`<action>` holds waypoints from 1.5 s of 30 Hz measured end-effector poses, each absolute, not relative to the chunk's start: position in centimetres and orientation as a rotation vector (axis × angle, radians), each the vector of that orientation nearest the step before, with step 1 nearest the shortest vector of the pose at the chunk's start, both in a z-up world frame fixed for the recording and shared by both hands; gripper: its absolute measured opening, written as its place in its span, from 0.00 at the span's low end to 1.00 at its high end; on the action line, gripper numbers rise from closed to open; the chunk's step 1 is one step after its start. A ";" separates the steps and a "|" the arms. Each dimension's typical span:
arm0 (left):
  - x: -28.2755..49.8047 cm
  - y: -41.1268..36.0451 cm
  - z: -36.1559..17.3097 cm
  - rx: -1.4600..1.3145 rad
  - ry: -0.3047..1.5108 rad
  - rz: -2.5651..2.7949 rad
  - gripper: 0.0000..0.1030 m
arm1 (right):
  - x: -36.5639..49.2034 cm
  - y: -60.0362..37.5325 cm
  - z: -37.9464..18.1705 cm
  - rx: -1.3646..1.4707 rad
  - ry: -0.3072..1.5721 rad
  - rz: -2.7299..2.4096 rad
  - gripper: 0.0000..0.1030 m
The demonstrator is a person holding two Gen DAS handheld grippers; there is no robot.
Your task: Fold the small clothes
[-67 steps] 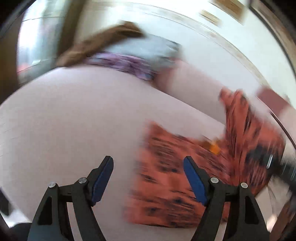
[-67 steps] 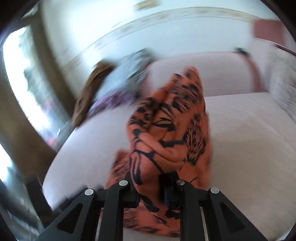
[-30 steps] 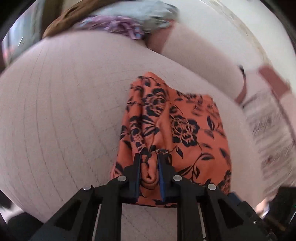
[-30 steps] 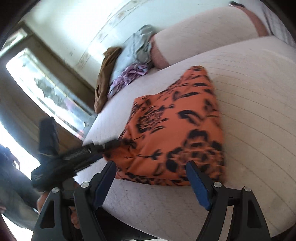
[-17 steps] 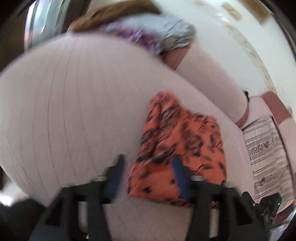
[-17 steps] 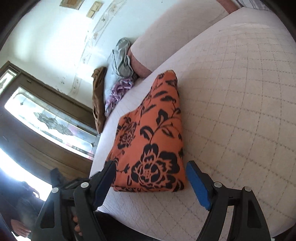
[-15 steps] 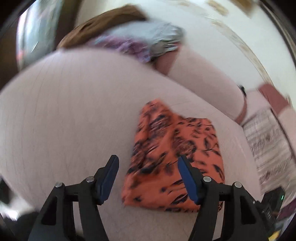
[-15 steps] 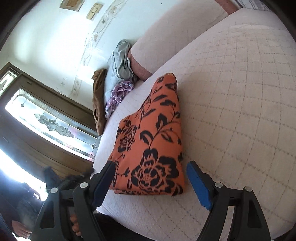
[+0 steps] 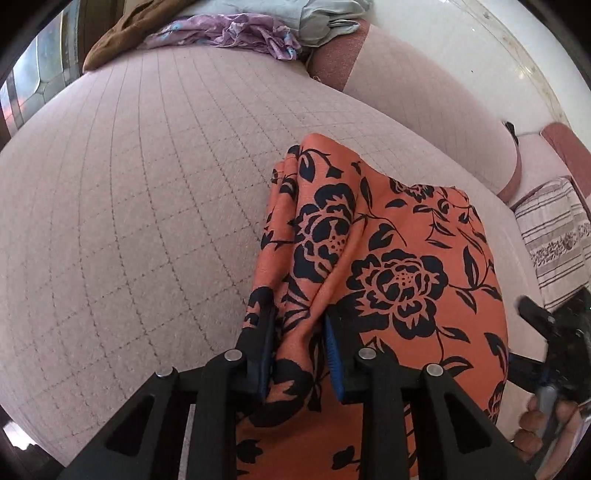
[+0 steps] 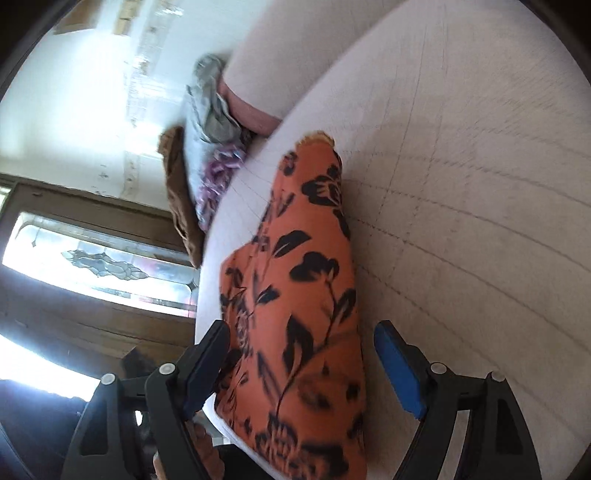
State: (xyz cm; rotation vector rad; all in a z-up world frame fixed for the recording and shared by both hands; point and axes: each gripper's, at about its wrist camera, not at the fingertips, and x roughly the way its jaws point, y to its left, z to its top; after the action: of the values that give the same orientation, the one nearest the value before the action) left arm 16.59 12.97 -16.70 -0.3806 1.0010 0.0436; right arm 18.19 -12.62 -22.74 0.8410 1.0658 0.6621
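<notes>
Two tongs: left tongs (image 9: 300, 334) closing on orange garment (image 9: 388, 258), right tongs (image 10: 301, 365) wide.

1. We're seeing the orange garment with black flowers (image 9: 402, 258) lying folded on the pale quilted cushion (image 9: 147, 192).
2. Its near left edge is bunching into a raised ridge.

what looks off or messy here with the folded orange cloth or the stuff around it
The orange floral cloth is bunched into a ridge where the closing left gripper pinches it. Loose unfolded clothes lie heaped at the bed's far corner.
</notes>
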 end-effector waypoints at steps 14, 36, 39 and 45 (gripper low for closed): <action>15.8 10.9 -12.7 -0.213 0.868 0.041 0.54 | 20.8 -8.6 -23.2 0.606 1.117 0.645 0.66; 15.5 11.5 -16.3 -0.257 0.947 0.086 0.51 | 21.1 -9.1 -20.7 0.523 1.054 0.612 0.70; 15.2 10.8 -16.1 -0.244 0.945 0.092 0.51 | 17.2 -10.2 -20.7 0.516 1.064 0.611 0.70; 14.1 10.2 -14.9 -0.232 0.947 0.093 0.50 | 13.6 -8.9 -22.0 0.435 1.102 0.632 0.47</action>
State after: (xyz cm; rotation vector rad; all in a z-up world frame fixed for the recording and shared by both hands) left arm 14.08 10.16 -14.89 -0.2318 0.9466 0.0927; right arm 13.60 -8.88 -22.00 0.4352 1.1021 0.6316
